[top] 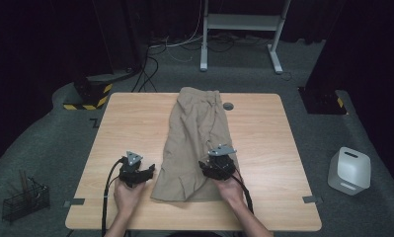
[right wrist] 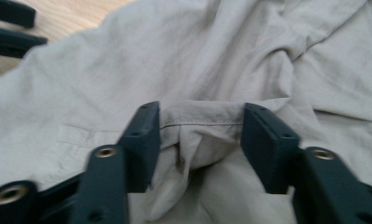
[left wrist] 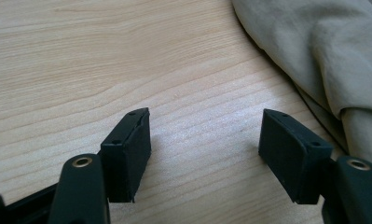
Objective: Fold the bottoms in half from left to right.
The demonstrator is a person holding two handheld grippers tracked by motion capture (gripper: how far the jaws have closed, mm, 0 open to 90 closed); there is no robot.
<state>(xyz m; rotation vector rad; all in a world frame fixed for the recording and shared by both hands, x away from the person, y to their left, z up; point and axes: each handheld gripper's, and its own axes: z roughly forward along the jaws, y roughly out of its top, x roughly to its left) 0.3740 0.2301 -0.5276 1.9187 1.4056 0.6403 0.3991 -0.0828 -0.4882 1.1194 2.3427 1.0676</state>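
A khaki garment (top: 197,133) lies lengthwise down the middle of the wooden table (top: 268,138), folded and creased. My left gripper (top: 150,170) rests on bare wood just off the cloth's left edge. In the left gripper view, the left gripper (left wrist: 204,140) is open with nothing between its pads, and the garment (left wrist: 323,56) lies to its right. My right gripper (top: 205,165) sits on the cloth near its lower right part. In the right gripper view, the right gripper (right wrist: 201,126) stands open with a stitched hem fold of the garment (right wrist: 221,56) bunched between its pads.
A grey round cap (top: 228,105) is set in the table beside the garment's far end. On the floor are a white box-like device (top: 350,170) at right, a wire basket (top: 25,200) at left, and a white desk frame (top: 244,29) beyond.
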